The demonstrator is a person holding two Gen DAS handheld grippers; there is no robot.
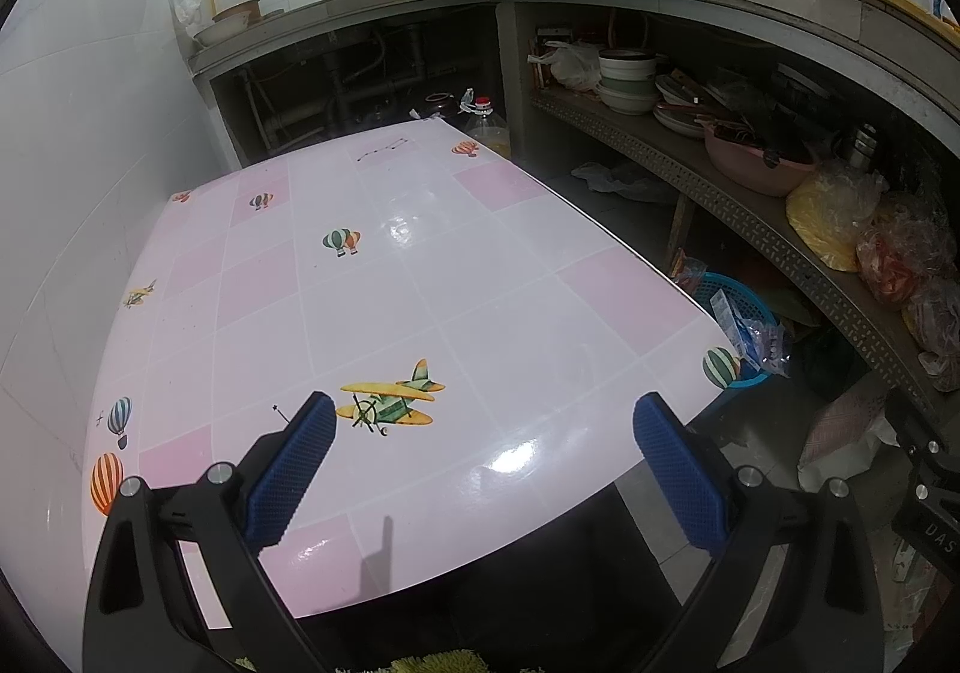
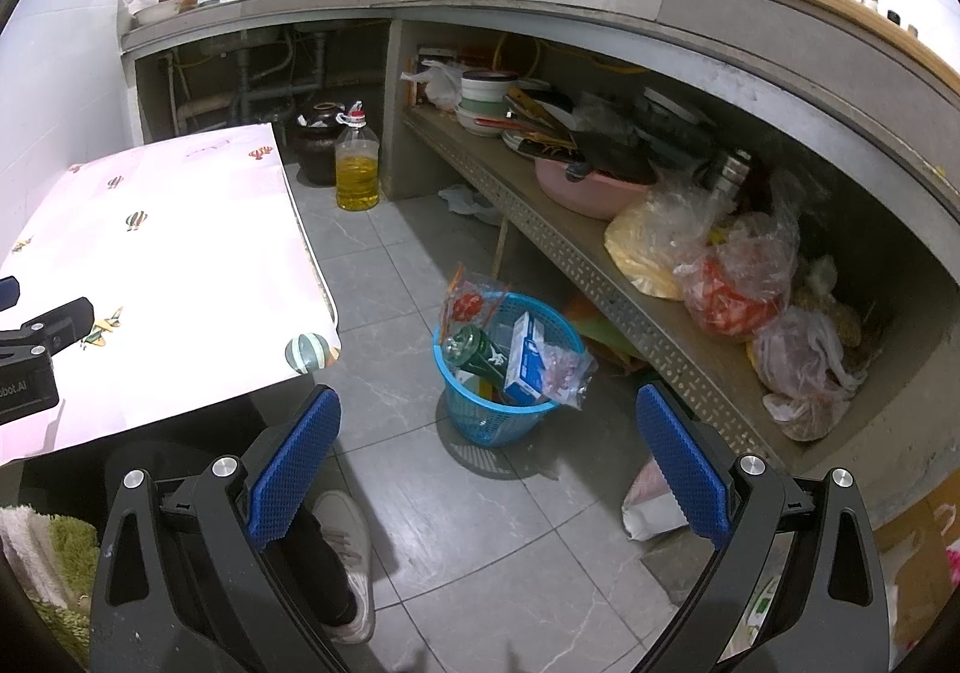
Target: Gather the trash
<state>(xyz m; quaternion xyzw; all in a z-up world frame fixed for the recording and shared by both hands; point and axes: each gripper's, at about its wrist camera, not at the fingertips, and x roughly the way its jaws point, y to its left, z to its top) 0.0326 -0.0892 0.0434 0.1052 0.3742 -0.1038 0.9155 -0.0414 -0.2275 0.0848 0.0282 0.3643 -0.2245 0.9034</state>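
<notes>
Hovering wide open and empty above the floor, right gripper (image 2: 489, 454), blue basket (image 2: 480, 421) of trash just beyond, green bottle (image 2: 474, 352) half buried, left gripper (image 1: 483, 454) likewise spread over table (image 1: 372, 277), basket mostly hidden behind it.

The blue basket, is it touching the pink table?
Apart. The right wrist view shows the blue basket standing on the floor, with bare grey tiles between it and the pink table.

We see our left tool (image 1: 480, 463) and right tool (image 2: 486, 457) alike: black angular frames, silver round screws, blue dimpled pads (image 2: 294, 469); below the right tool, dark trousers and a pale shoe (image 2: 348, 559)
</notes>
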